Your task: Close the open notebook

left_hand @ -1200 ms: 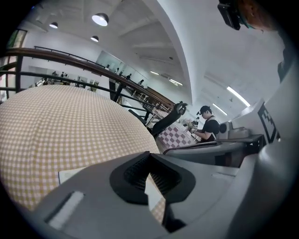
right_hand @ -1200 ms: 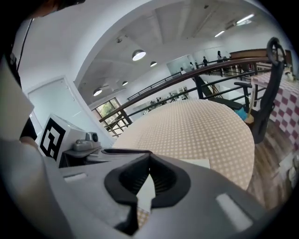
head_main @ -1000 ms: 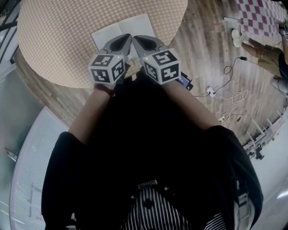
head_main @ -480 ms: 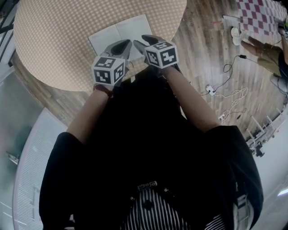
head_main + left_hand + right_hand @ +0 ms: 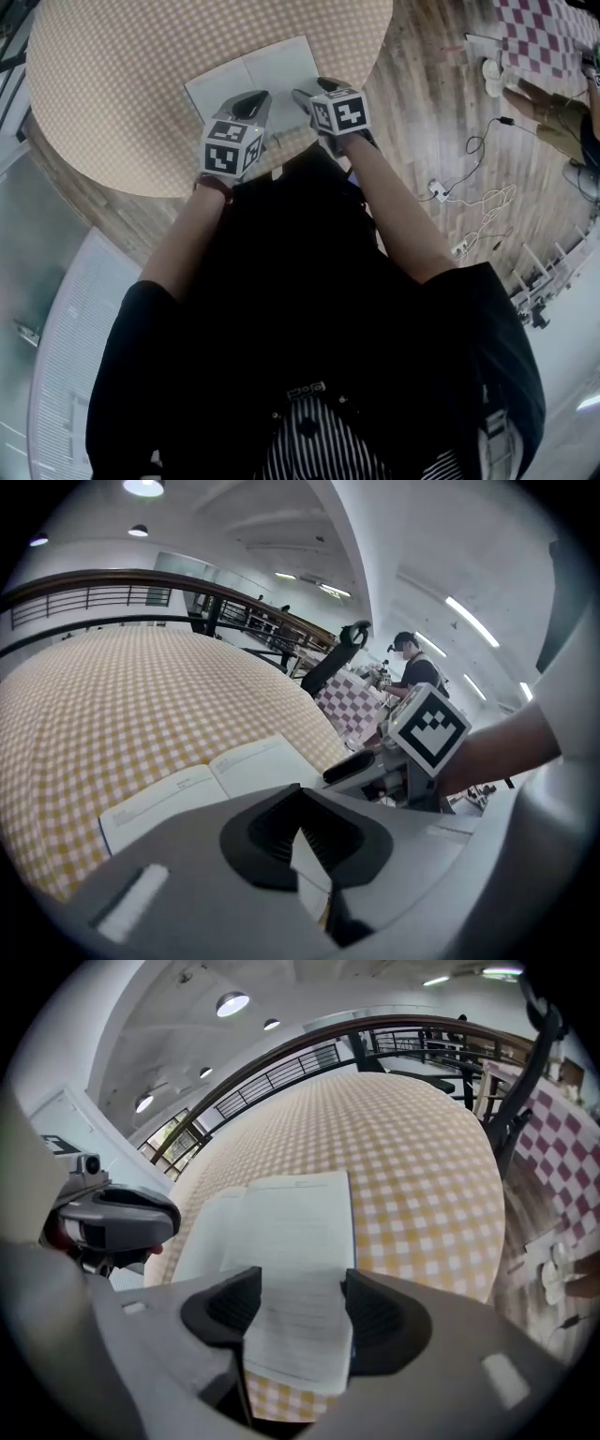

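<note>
Both sank lower. Right hand-held gripper (image 5: 314,91) had just opened over the notebook (image 5: 248,70), holding nothing; left hand-held gripper (image 5: 253,97) was closed. Pages looked light and floppy, best pinched at the right edge.

shirt (image 5: 309,319): black, short sleeves | lower garment (image 5: 319,450): black-white stripes

Bare checked tablecloth (image 5: 122,84) gives free room left, right and beyond the notebook (image 5: 255,67).

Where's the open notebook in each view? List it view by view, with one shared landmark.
Head view: notebook, top centre.
Left gripper view: lower left of centre.
Right gripper view: centre, running down.
Shared landmark: the checked tablecloth under it.
</note>
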`<action>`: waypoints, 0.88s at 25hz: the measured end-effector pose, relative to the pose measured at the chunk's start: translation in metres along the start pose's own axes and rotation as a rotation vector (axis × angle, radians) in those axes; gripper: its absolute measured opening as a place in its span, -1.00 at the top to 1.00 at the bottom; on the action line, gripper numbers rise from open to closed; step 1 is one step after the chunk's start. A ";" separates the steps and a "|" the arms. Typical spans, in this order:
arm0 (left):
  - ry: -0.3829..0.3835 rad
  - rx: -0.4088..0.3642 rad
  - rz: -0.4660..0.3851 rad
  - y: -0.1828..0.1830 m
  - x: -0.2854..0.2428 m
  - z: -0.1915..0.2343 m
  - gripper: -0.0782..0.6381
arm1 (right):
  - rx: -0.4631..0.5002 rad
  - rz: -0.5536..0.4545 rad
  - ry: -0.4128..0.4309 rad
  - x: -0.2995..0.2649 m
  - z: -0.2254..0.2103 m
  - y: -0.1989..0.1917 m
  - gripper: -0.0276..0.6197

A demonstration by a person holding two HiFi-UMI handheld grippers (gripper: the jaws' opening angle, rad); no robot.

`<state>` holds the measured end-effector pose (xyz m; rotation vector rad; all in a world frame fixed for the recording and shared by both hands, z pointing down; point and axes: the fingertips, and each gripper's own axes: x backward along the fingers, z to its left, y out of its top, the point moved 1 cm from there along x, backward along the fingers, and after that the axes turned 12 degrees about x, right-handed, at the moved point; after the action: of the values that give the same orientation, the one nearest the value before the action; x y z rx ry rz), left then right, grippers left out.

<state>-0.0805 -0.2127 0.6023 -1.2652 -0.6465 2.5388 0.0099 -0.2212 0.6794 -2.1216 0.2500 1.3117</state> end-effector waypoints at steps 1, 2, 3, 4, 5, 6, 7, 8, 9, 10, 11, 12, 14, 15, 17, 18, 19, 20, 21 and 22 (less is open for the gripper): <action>-0.002 -0.029 0.019 -0.003 -0.001 -0.002 0.78 | -0.005 0.001 -0.007 -0.001 -0.001 -0.002 0.09; -0.006 -0.058 0.032 -0.004 -0.003 -0.004 0.78 | -0.003 0.003 -0.014 -0.002 -0.002 -0.002 0.09; -0.012 -0.078 0.042 -0.005 -0.004 -0.007 0.78 | 0.003 0.006 -0.022 -0.001 -0.004 -0.001 0.09; -0.017 -0.087 0.051 -0.006 -0.006 -0.008 0.78 | 0.010 0.011 -0.032 -0.001 -0.005 0.000 0.08; -0.020 -0.089 0.059 -0.007 -0.009 -0.008 0.78 | 0.014 0.014 -0.042 0.000 -0.006 0.000 0.09; -0.019 -0.088 0.068 -0.010 -0.012 -0.007 0.78 | 0.015 0.019 -0.054 0.000 -0.007 -0.001 0.09; -0.018 -0.089 0.077 -0.012 -0.014 -0.006 0.78 | 0.020 0.025 -0.064 0.001 -0.007 -0.002 0.09; -0.017 -0.090 0.085 -0.013 -0.017 -0.005 0.78 | 0.034 0.032 -0.072 0.000 -0.007 -0.003 0.08; -0.016 -0.090 0.091 -0.014 -0.019 -0.004 0.78 | 0.051 0.038 -0.081 0.000 -0.007 -0.003 0.08; -0.016 -0.092 0.095 -0.013 -0.022 -0.004 0.78 | 0.063 0.041 -0.091 -0.001 -0.010 -0.003 0.08; -0.016 -0.094 0.098 -0.012 -0.024 -0.004 0.78 | 0.062 0.040 -0.099 -0.001 -0.014 -0.003 0.08; -0.017 -0.094 0.101 -0.012 -0.027 -0.004 0.78 | 0.054 0.037 -0.100 -0.001 -0.017 -0.004 0.08; -0.020 -0.082 0.102 -0.013 -0.031 -0.004 0.78 | 0.049 0.035 -0.084 -0.001 -0.017 -0.005 0.08; -0.019 -0.073 0.103 -0.014 -0.032 -0.002 0.78 | 0.055 0.036 -0.071 -0.001 -0.014 -0.005 0.08; -0.010 -0.057 0.109 -0.018 -0.036 0.005 0.78 | 0.057 0.034 -0.045 -0.002 -0.009 -0.004 0.08; -0.007 -0.048 0.115 -0.020 -0.038 0.009 0.78 | 0.045 0.029 -0.033 -0.002 -0.008 -0.004 0.08; -0.005 -0.038 0.121 -0.023 -0.040 0.012 0.78 | 0.028 0.024 -0.021 -0.002 -0.008 -0.004 0.08; -0.004 -0.030 0.126 -0.027 -0.042 0.015 0.78 | 0.010 0.022 -0.013 -0.002 -0.009 -0.004 0.08; -0.005 -0.023 0.130 -0.031 -0.044 0.018 0.78 | -0.001 0.024 -0.010 -0.002 -0.009 -0.004 0.08; -0.007 -0.018 0.133 -0.035 -0.046 0.022 0.78 | -0.006 0.032 -0.016 -0.003 -0.009 -0.004 0.08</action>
<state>-0.0700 -0.2057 0.6627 -1.3481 -0.6068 2.6503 0.0174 -0.2240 0.6863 -2.1197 0.2744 1.3482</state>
